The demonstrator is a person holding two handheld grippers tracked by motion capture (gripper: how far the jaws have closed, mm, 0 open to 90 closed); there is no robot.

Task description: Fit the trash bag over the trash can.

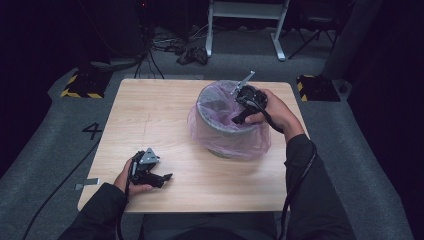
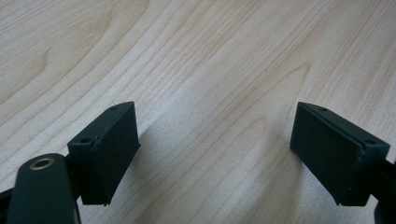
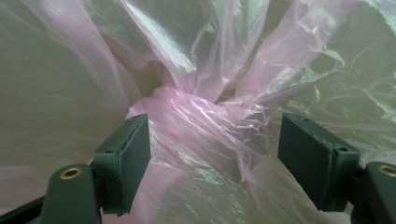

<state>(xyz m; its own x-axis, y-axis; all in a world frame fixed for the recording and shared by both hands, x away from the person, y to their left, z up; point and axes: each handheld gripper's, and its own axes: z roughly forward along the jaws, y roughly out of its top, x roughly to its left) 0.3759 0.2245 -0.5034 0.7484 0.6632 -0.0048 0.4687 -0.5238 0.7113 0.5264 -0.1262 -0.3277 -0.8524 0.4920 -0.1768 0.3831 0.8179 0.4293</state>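
Observation:
A grey bin (image 1: 220, 131) lined with a pink plastic bag (image 1: 235, 142) stands on the wooden table (image 1: 165, 110), right of centre. My right gripper (image 1: 239, 119) hangs over the bin's right rim, pointing down into it. In the right gripper view its jaws stand open around a bunched fold of the pink bag (image 3: 201, 121), without pinching it. My left gripper (image 1: 167, 177) rests low over the table near the front left edge, open, with bare wood (image 2: 215, 116) between its jaws.
The bag's skirt drapes over the bin's outside onto the table. Beyond the table lies grey floor with cables (image 1: 170, 47), yellow-black striped blocks (image 1: 80, 85) at both back corners, and a white frame leg (image 1: 277, 47).

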